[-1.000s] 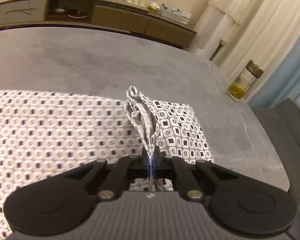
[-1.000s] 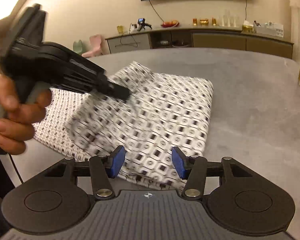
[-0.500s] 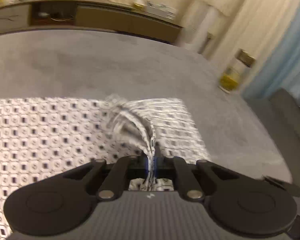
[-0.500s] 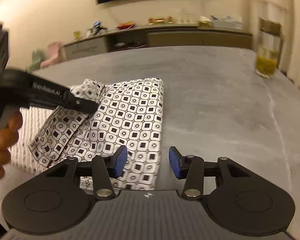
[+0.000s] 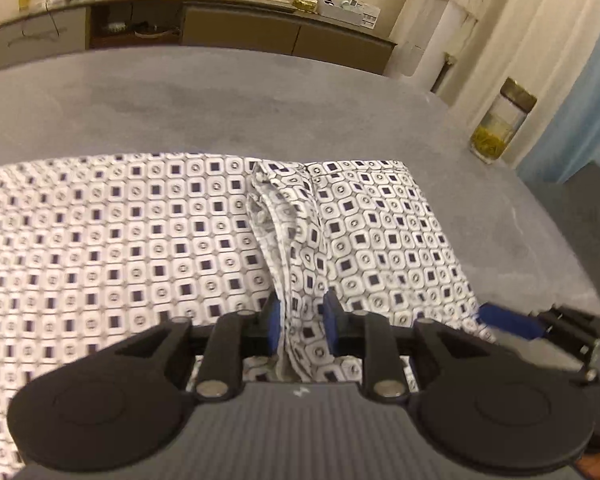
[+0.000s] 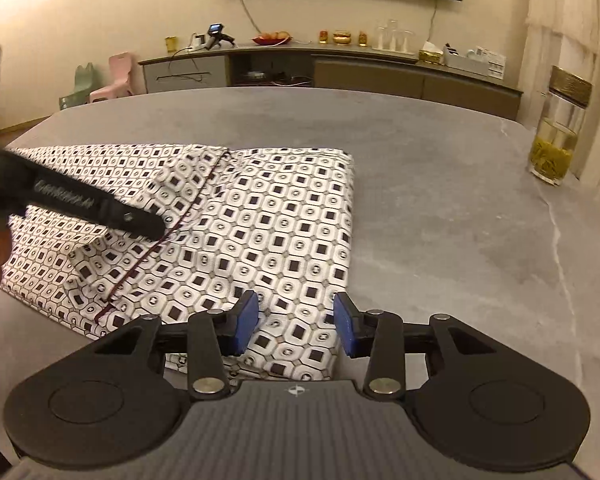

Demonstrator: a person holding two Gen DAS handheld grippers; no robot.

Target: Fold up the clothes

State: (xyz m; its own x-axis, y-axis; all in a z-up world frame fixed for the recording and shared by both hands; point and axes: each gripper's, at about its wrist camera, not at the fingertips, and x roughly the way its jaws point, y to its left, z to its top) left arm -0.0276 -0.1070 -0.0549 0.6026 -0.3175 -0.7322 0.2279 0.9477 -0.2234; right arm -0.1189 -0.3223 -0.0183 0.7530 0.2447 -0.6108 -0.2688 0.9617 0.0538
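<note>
Here the left gripper point(image 5: 299, 326) has its blue pads parted, a raised ridge of the cloth point(image 5: 140, 248) running loosely between them, while the right gripper point(image 6: 296, 330) hangs spread wide over the cloth's near corner, clasping nothing. The patterned cloth lies folded on the grey table point(image 6: 440, 208). Farther right stands a jar point(image 6: 556, 140), with a sideboard point(image 6: 340, 72) along the back wall.

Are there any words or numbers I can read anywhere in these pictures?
Pale lettering on the side of the left gripper: too blurred to read.
Labels on the white boxes on the sideboard: too small to read.
The patterned cloth and the glass jar: no words show.
</note>
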